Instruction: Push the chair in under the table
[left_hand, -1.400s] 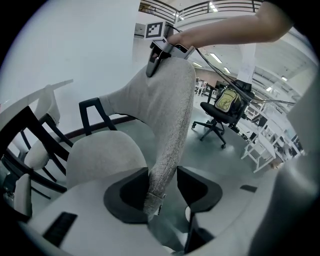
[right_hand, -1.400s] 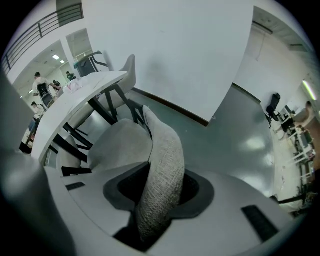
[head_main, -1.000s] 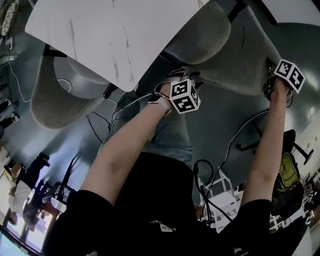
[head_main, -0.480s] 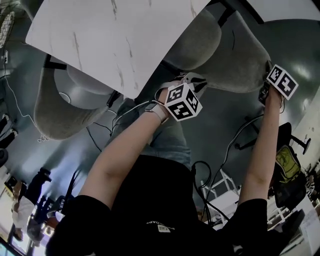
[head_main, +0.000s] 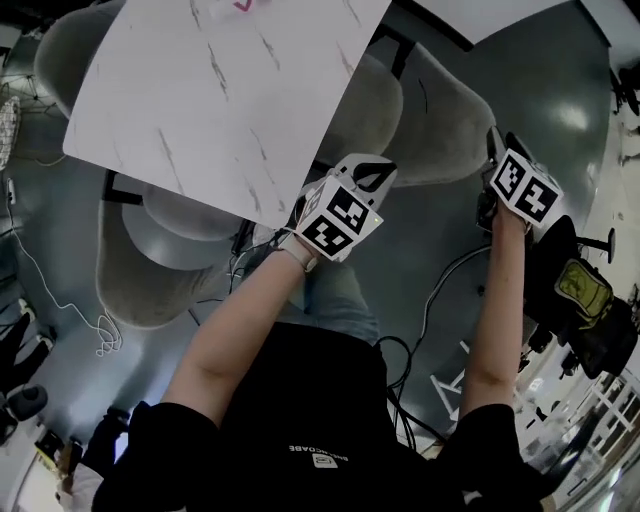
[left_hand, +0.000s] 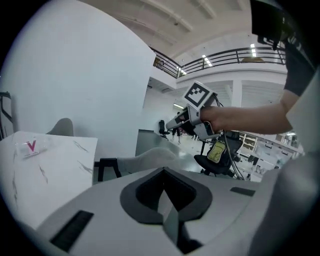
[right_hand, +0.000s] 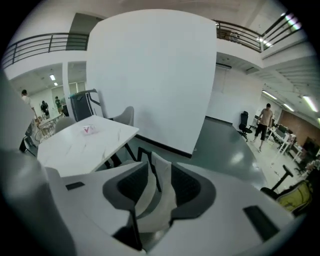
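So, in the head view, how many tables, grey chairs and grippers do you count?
Table: 1
Grey chairs: 3
Grippers: 2 (left gripper just closed shut, empty; right gripper open, jaws just narrowed, empty)
Total: 6

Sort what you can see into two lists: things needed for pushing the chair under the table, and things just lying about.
Needed: grey chair; white table.
Lying about: second grey chair; white floor cable; black office chair; pink-marked card on the table.
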